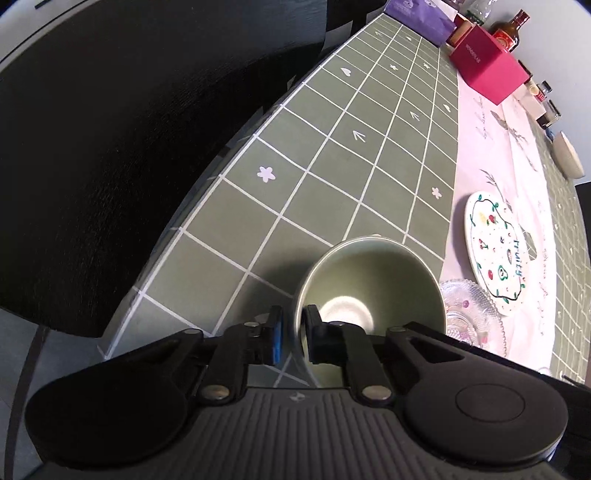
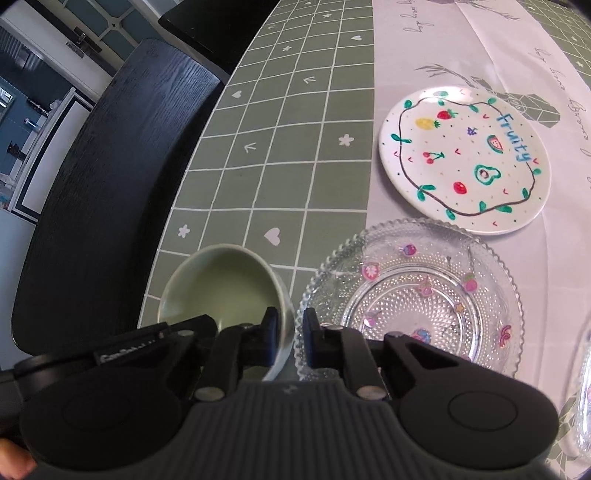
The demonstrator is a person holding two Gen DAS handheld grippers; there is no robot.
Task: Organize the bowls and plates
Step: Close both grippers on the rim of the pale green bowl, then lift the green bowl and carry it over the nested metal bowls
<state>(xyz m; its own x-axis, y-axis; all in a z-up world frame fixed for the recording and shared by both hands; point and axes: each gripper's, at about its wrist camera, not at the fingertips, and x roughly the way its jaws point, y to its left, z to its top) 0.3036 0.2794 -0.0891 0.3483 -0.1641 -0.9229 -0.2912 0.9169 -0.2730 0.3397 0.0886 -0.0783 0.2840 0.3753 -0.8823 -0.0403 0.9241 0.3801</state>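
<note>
Green glaze sits pinched between both pairs of fingers: the left gripper (image 1: 292, 334) is clamped on one side of the bowl's (image 1: 369, 280) rim, the right gripper (image 2: 290, 338) on the other, so the bowl tilts at the desk (image 1: 332, 155) edge. Only the right view shows the glass plate (image 2: 410, 291) whole and just beside it; only the left shows a white bowl (image 1: 567, 153) far off.

A green checked cloth (image 1: 332, 155) covers the surface, with a pale printed runner (image 2: 480, 51) along its right side. At the far end stand a magenta box (image 1: 487, 62), a purple bag (image 1: 417, 14) and an amber bottle (image 1: 511, 29). A black chair (image 2: 110, 177) sits left.
</note>
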